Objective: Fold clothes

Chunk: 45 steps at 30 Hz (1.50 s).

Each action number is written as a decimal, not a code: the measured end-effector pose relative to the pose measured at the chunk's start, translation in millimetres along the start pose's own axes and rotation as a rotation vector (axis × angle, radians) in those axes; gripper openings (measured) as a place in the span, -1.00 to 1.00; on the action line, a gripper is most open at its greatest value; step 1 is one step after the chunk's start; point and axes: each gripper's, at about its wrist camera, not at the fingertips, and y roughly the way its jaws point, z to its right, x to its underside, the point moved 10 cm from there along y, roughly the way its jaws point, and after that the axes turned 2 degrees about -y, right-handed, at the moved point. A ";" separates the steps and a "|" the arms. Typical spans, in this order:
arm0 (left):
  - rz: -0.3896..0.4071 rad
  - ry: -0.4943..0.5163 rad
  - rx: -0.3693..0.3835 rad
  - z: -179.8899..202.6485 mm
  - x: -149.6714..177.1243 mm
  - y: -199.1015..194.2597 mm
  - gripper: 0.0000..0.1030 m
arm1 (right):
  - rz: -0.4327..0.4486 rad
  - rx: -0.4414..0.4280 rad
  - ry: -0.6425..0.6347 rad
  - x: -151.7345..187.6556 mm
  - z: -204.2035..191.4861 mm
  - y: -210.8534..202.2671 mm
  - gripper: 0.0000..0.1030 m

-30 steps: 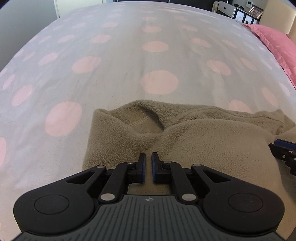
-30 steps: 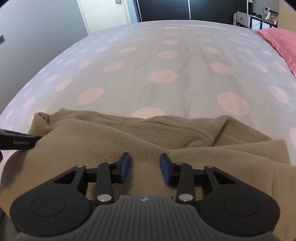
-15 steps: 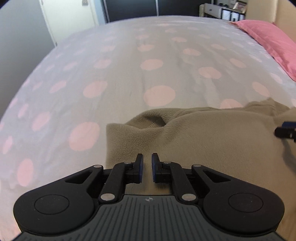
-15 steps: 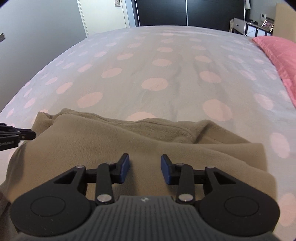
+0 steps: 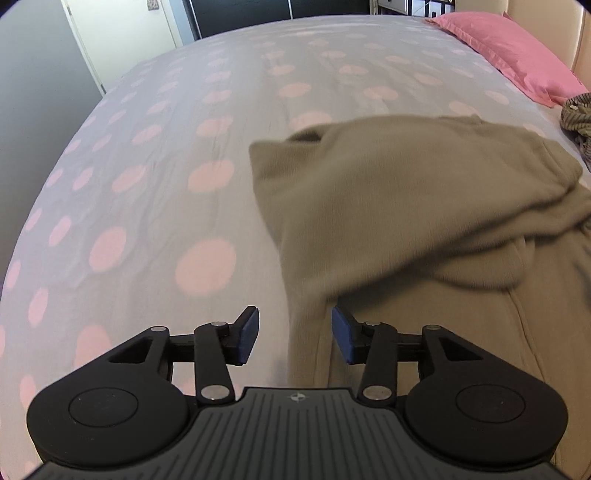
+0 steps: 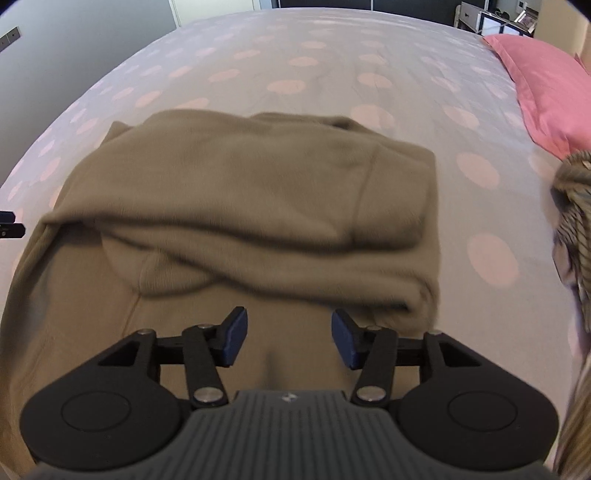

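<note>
Item: fleece garment (image 6: 240, 206), olive-brown, lying on the bed (image 5: 155, 155) with its far part doubled back over the near part; a thick folded edge runs across the middle in the right wrist view

Step in hand: we judge this to be the release after a fold, both ends let go

Left gripper (image 5: 294, 338): fingers (image 5: 247, 334) opening, about half spread; a hanging edge of the fleece passes between them, yet the pads do not press on it, so we hold nothing there

Right gripper (image 6: 288, 338): fingers (image 6: 233, 338) opening likewise, poised over flat fleece, nothing gripped

Next move, as we reckon it: find the two corners of one short side, pinch each through all layers (the doubled edge is bulky and could slip), and carry them across for the following fold; the top layer looks rumpled and may want smoothing first

Also present: pink pillow (image 6: 546, 85) at the far right of the bed; striped garment (image 6: 574, 229) just beside the fleece on its right, near enough to snag a sideways fold; dark wardrobe doors (image 5: 240, 13) beyond the bed, well apart
</note>
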 end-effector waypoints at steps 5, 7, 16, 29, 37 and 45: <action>-0.048 -0.029 -0.009 -5.0 45.6 -8.0 -0.17 | -0.042 0.036 0.065 46.5 20.3 -15.1 0.07; -0.079 -0.036 -0.023 -9.3 62.9 -6.3 -0.16 | -0.069 0.056 0.079 67.5 27.9 -17.8 0.07; -0.238 -0.129 0.048 -10.4 123.8 3.6 -0.16 | -0.169 0.110 0.158 140.8 55.0 -24.6 0.33; -0.144 -0.031 -0.036 -0.7 106.3 1.7 -0.17 | -0.220 0.139 0.060 157.4 35.5 -11.0 0.33; 0.011 0.086 -0.121 11.5 54.8 15.7 -0.17 | -0.142 0.203 0.048 128.3 39.5 -5.8 0.34; 0.208 0.177 -0.222 19.4 1.6 22.8 -0.17 | 0.086 0.099 0.201 47.3 55.6 -13.9 0.33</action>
